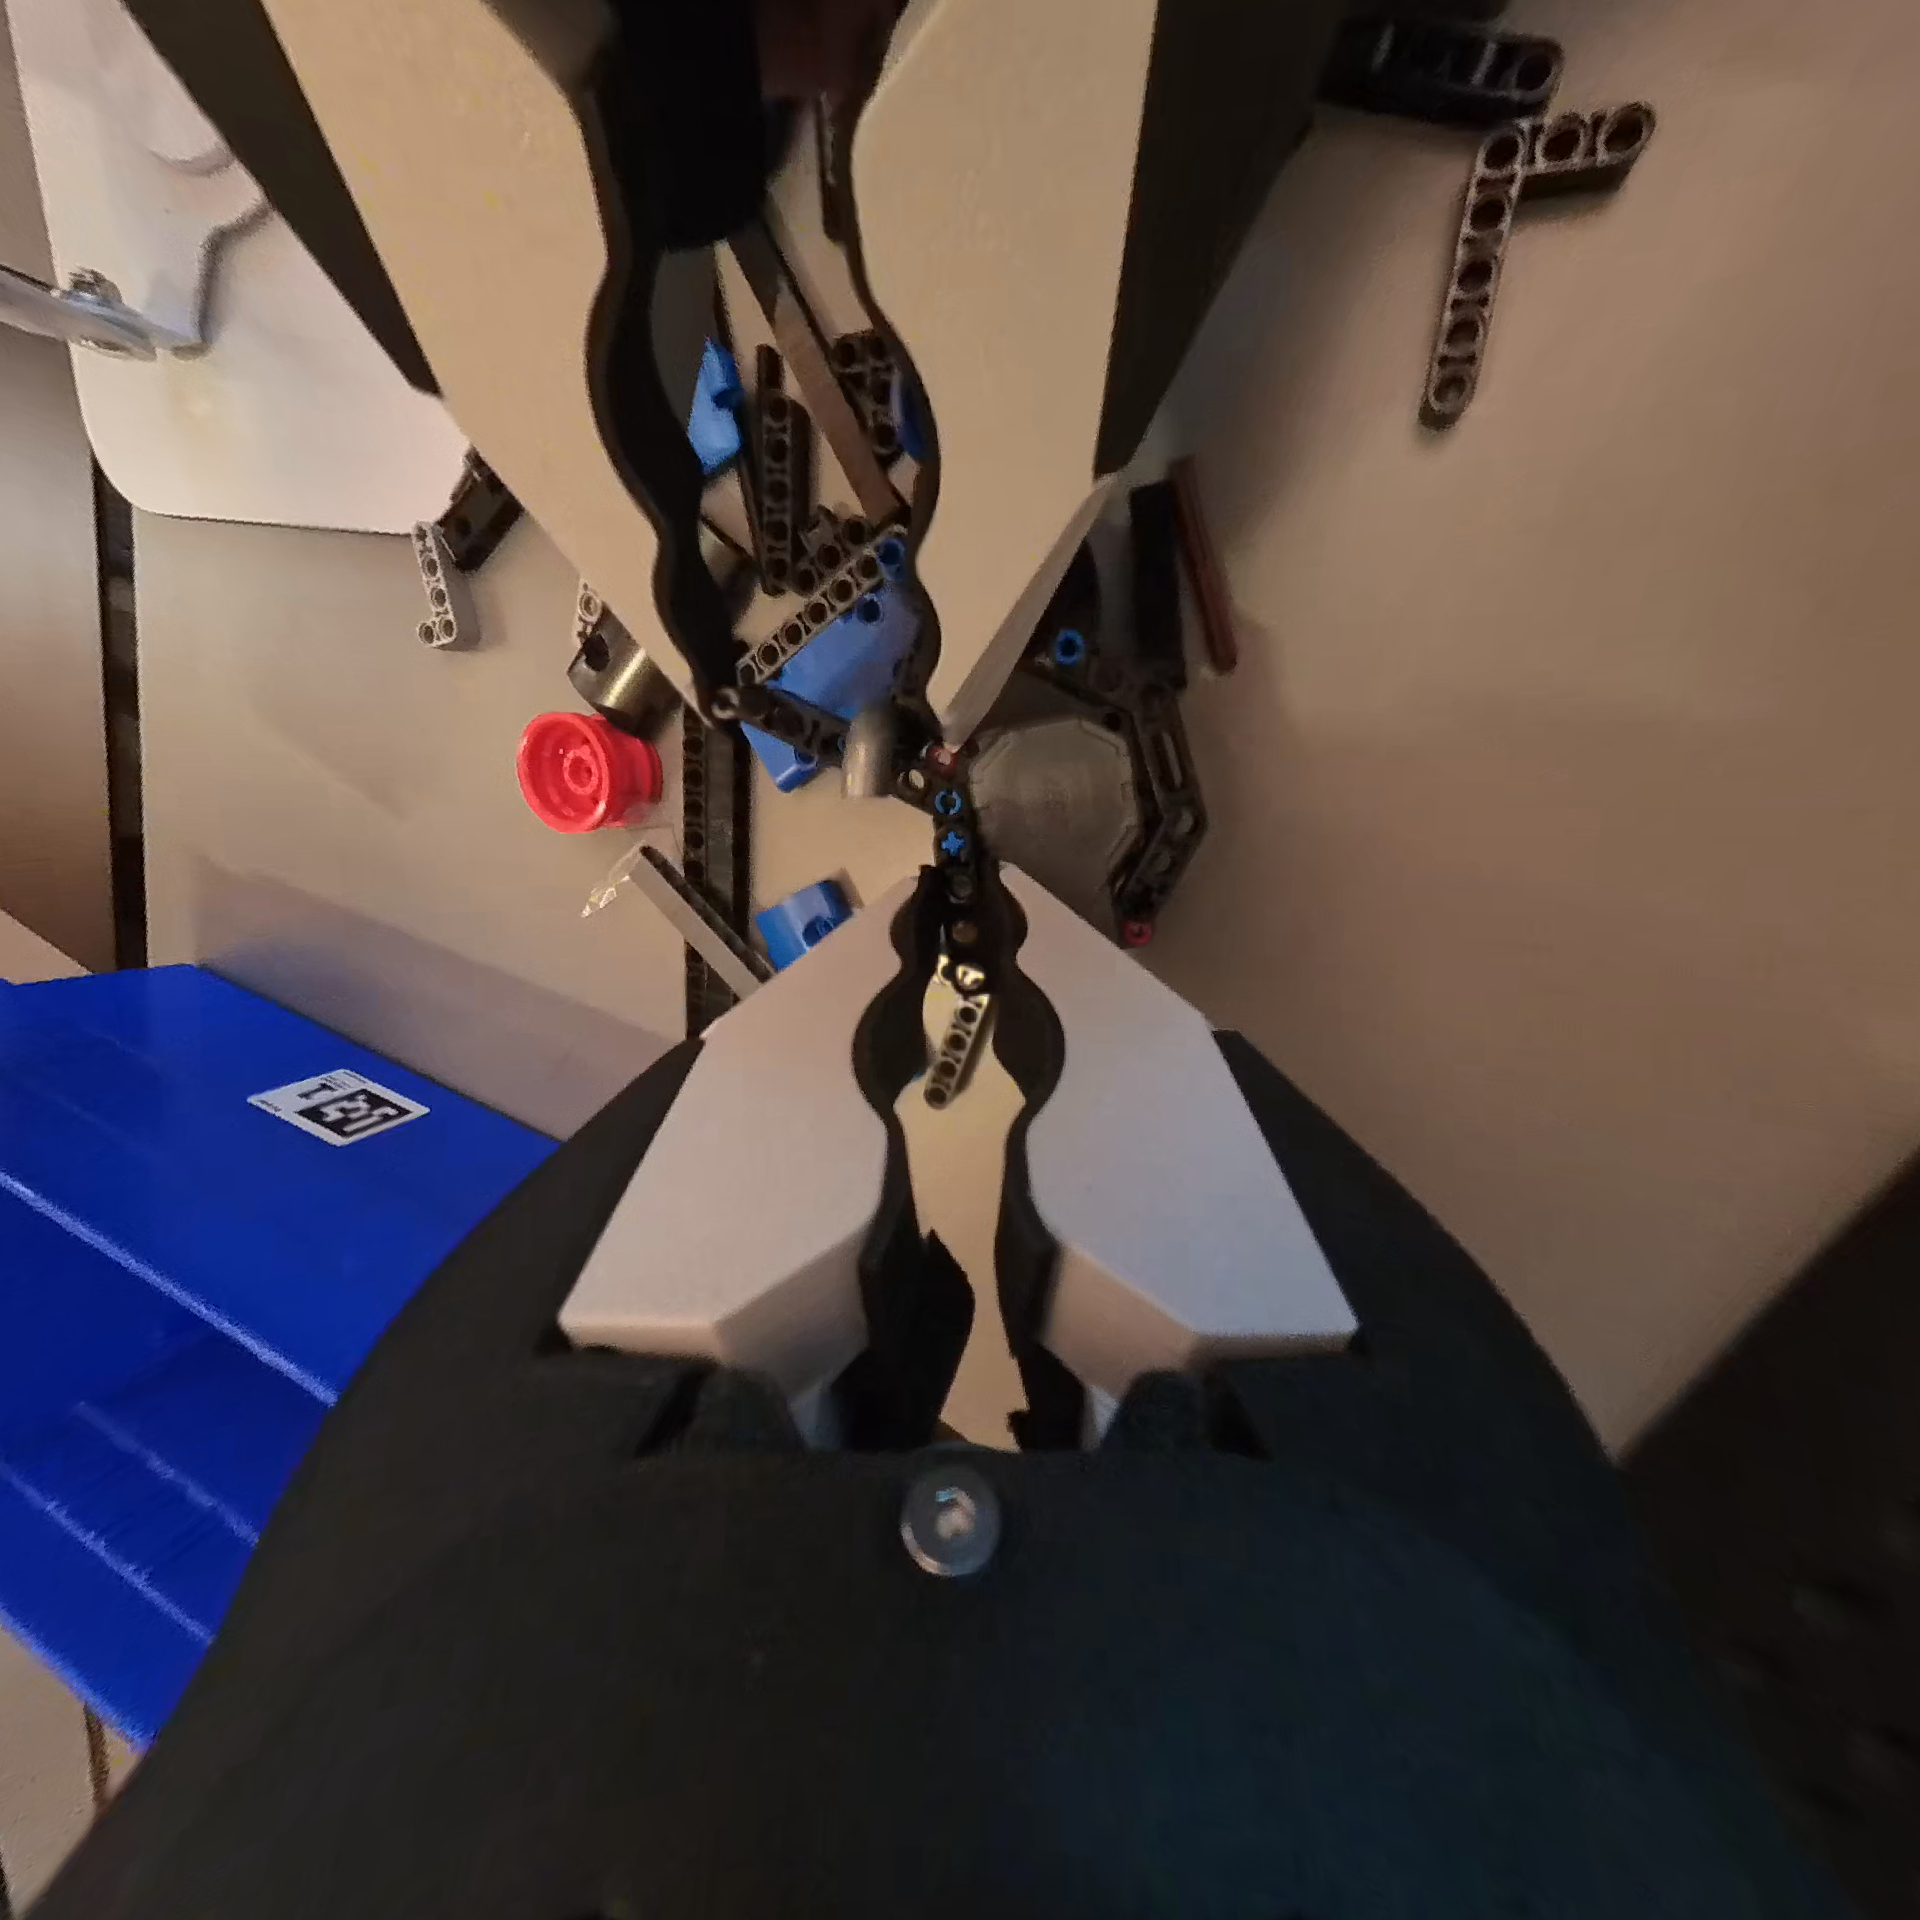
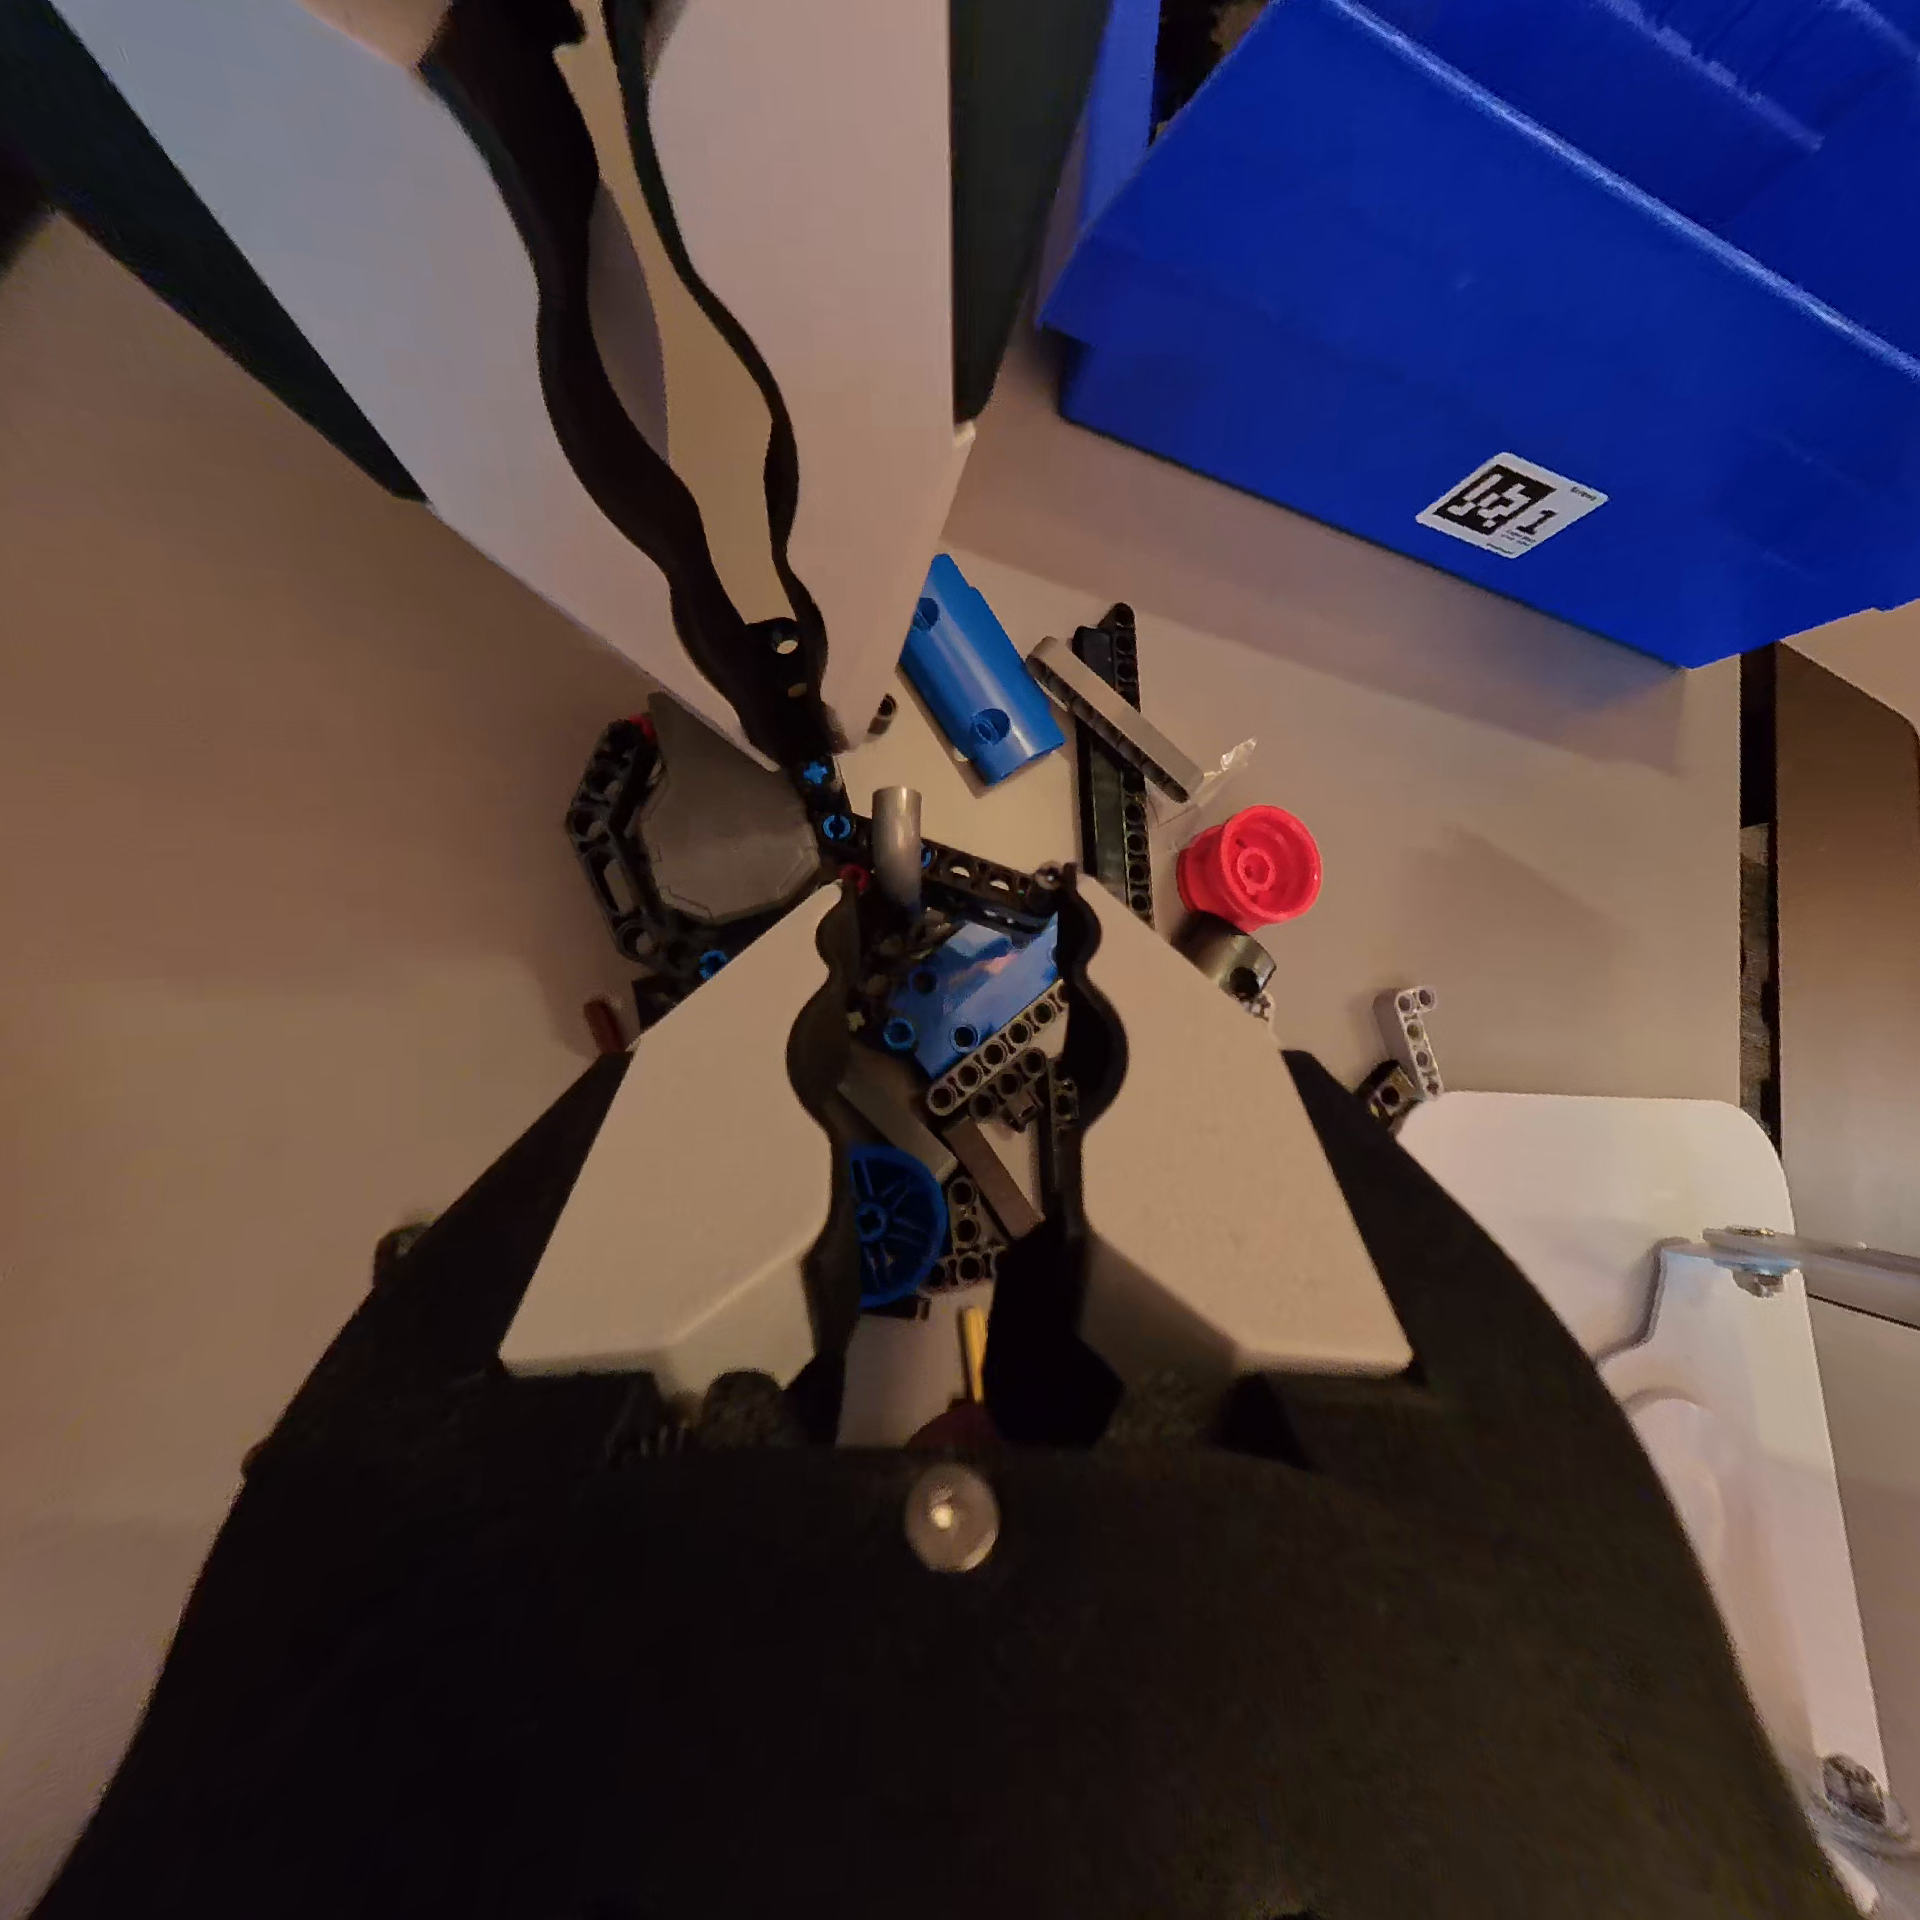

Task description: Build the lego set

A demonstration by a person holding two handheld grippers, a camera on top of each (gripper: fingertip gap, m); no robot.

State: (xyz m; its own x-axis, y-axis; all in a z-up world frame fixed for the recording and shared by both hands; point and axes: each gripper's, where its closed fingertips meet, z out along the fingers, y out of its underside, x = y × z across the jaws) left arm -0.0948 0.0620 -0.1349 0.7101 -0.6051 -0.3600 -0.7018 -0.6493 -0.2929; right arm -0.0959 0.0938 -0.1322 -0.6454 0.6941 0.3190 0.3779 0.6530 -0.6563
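Note:
My left gripper [image 1: 961, 896] is shut on the end of a black holed beam [image 1: 952, 831] with blue pins in it. My right gripper [image 2: 956, 894] is shut on a lego assembly [image 2: 977, 997] of a blue panel, black beams and a blue wheel [image 2: 894, 1226]. The two grippers face each other tip to tip above the table. The beam's far end meets the assembly beside a grey pipe piece [image 2: 896, 842]. The left wrist view shows the right gripper [image 1: 831, 707] from above with the assembly [image 1: 842, 644]. The right wrist view shows the left gripper [image 2: 805, 727].
Loose parts lie on the tan table below: a red wheel hub [image 2: 1252, 868], a blue curved panel [image 2: 977, 675], long black and grey beams [image 2: 1117, 790], a grey panel in a black frame [image 2: 717, 842] and a grey L beam [image 1: 1486, 239]. A blue bin [image 2: 1455, 312] and a white plate [image 2: 1610, 1299] stand nearby.

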